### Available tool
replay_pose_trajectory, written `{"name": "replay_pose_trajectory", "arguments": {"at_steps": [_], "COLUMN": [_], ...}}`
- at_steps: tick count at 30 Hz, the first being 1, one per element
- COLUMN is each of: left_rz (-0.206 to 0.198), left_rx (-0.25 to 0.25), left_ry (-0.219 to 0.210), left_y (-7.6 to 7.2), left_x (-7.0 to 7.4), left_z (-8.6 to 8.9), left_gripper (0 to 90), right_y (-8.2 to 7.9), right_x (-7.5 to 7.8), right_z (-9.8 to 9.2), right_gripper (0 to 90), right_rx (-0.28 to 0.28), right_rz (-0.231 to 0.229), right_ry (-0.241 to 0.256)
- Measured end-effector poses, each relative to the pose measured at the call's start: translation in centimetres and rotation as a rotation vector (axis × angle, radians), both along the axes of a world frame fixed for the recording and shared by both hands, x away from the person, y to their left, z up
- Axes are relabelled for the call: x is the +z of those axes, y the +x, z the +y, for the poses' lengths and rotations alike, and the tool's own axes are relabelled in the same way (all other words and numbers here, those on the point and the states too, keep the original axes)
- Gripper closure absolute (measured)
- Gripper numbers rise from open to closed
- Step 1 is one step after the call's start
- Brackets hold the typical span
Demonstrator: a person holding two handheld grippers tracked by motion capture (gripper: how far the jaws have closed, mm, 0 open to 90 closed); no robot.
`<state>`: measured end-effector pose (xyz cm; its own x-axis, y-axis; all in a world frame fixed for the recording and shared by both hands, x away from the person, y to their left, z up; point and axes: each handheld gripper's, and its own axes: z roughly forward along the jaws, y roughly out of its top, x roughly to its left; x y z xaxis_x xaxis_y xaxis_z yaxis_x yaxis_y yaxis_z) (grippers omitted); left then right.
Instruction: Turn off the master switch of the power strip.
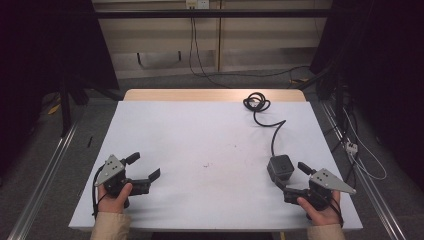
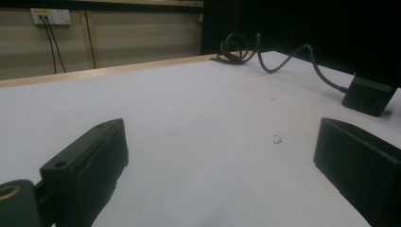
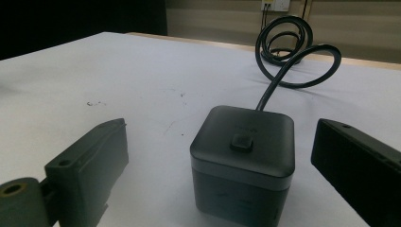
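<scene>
- High view: white table [image 1: 200,145]; left gripper [image 1: 145,167] low at the near-left edge, jaws spread, nothing between them; right gripper [image 1: 292,177] at the near-right, jaws spread, just behind the dark cube power socket [image 1: 280,167]; the cube's black cable [image 1: 265,120] runs to a coil at the far edge.
- Left gripper view: both black jaws wide apart over bare tabletop; cube power socket [image 2: 370,94] well apart at far right; cable [image 2: 283,61] trails back to its coil.
- Right gripper view: cube power socket [image 3: 243,163] upright on the table, between the parted jaws but touching neither; small square button [image 3: 241,142] on top; cable [image 3: 288,52] loops behind it.
</scene>
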<state>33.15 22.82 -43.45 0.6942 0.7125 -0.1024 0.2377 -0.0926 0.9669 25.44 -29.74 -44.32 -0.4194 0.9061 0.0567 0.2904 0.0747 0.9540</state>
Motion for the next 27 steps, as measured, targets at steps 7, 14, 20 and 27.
{"name": "replay_pose_trajectory", "arguments": {"at_steps": [7,14,20,27], "left_rz": [0.002,0.004,0.003,0.005], "left_rx": [0.002,0.006,0.006,0.002], "left_ry": [-0.002,-0.006,-0.006,-0.001], "left_y": [-0.01,-0.03,0.0,0.04], "left_x": [-0.01,-0.02,-0.03,-0.09], "left_z": [0.03,0.11,0.12,0.06], "left_gripper": [3.5,3.5,3.5,3.5], "right_y": [0.04,-0.03,-0.01,0.05], "right_x": [-0.13,-0.35,-0.4,-0.33], "right_z": [-0.1,-0.27,-0.4,-0.45], "right_gripper": [4.6,4.8,4.8,4.8], "right_rx": [0.001,-0.001,-0.008,-0.014], "right_rz": [0.003,0.008,0.006,0.004], "right_ry": [0.006,-0.001,-0.005,0.004]}}
